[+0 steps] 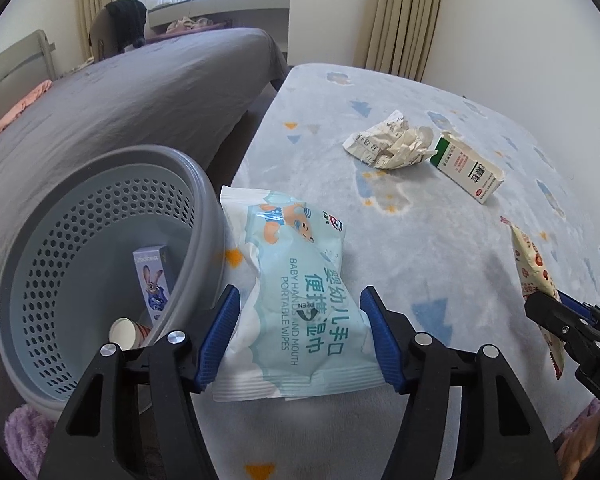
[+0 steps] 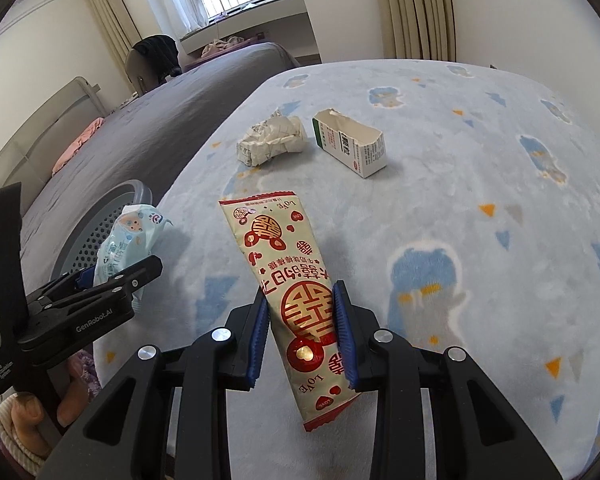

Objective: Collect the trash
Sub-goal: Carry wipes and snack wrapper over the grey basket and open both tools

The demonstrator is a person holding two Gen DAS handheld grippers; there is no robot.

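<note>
Left wrist view is showing the left gripper (image 1: 300, 336) with its jaws partly open around a pack of baby wipes (image 1: 296, 300); both blue pads are pressing against the pack's sides, gripping it just beside the rim of a grey perforated basket (image 1: 100, 216). The basket is sitting between a grey bed (image 1: 140, 92) and a surface covered by a pale blue patterned blanket (image 1: 440, 240). Inside the basket a small purple box (image 1: 154, 280) and a paper cup (image 1: 124, 332) are lying. Right wrist view is showing the right gripper (image 2: 302, 328) with its jaws closed narrowly on a cream and red snack wrapper (image 2: 288, 280), the pads squeezing its lower half while the rest is sticking forward above the blanket. Farther back on the blanket, crumpled paper (image 2: 270, 140) and a torn white carton (image 2: 350, 144) are lying near each other but apart, well away from both grippers.
</note>
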